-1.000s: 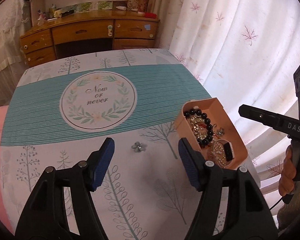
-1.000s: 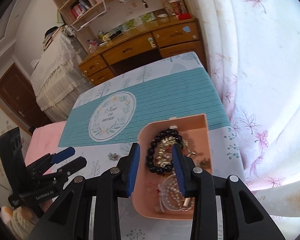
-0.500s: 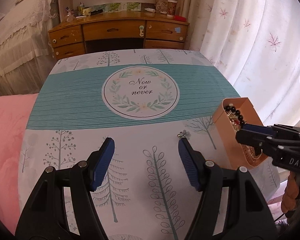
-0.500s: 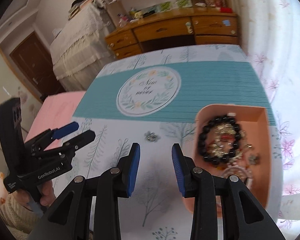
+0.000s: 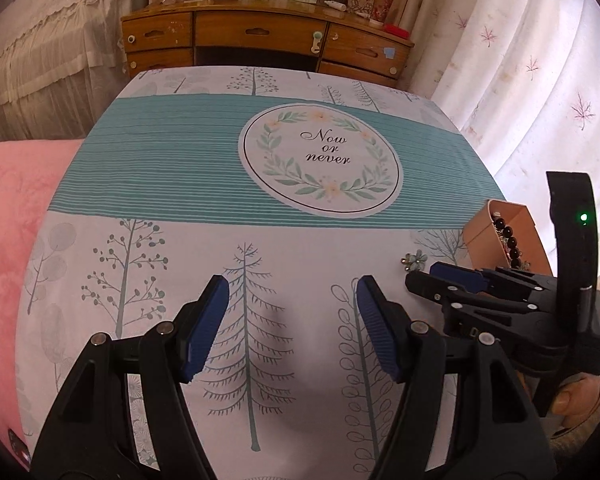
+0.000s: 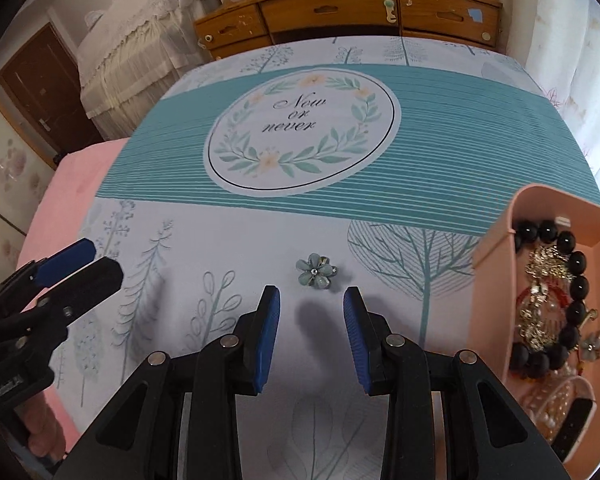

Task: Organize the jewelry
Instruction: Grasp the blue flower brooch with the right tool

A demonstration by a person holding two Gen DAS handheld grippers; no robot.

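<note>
Left gripper point(image 5: 292, 300) blue pads apart above tree-print tablecloth point(image 5: 260, 240). Small pale-green flower brooch point(image 5: 415, 259) just beside peach rectangular jewellery box point(image 5: 485, 236); right gripper point(image 5: 440, 274) tips near brooch.

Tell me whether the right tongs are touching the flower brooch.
Apart. The right wrist view shows the right tongs open and empty, with bare tablecloth between their tips and the flower brooch just ahead.

Flower-shaped brooch point(image 6: 316, 271): pale blue-green petals, lying flat on the cloth, centre frame. Pink tray point(image 6: 493, 264), right edge, contains a black bead bracelet point(image 6: 579, 288) and tangled gold chains point(image 6: 546, 300).
</note>
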